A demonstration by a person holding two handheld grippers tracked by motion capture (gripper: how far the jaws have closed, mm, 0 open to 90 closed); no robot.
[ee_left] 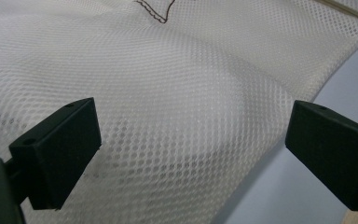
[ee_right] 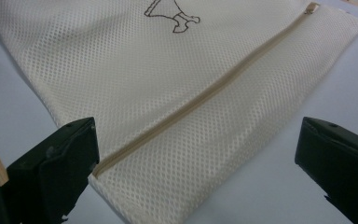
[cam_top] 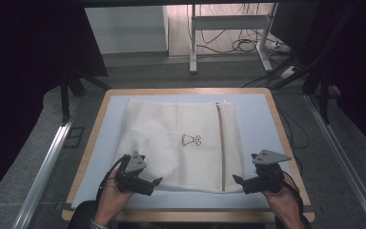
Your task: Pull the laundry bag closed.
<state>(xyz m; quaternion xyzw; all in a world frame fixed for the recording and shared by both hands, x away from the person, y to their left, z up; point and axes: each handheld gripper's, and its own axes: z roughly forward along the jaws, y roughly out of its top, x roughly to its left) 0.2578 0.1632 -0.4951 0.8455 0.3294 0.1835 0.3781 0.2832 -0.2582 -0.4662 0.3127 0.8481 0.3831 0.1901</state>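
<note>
Zipper crosses mesh bag before right tool.

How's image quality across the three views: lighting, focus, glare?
High view: dim, dark surround, the mesh bag evenly lit, slightly soft, no glare. Left gripper view: weave sharp at mid-distance, the left gripper jaws close and a bit soft, a shadow under them. Right gripper view: the zipper crisp, the right gripper jaws dark, little detail.
</note>
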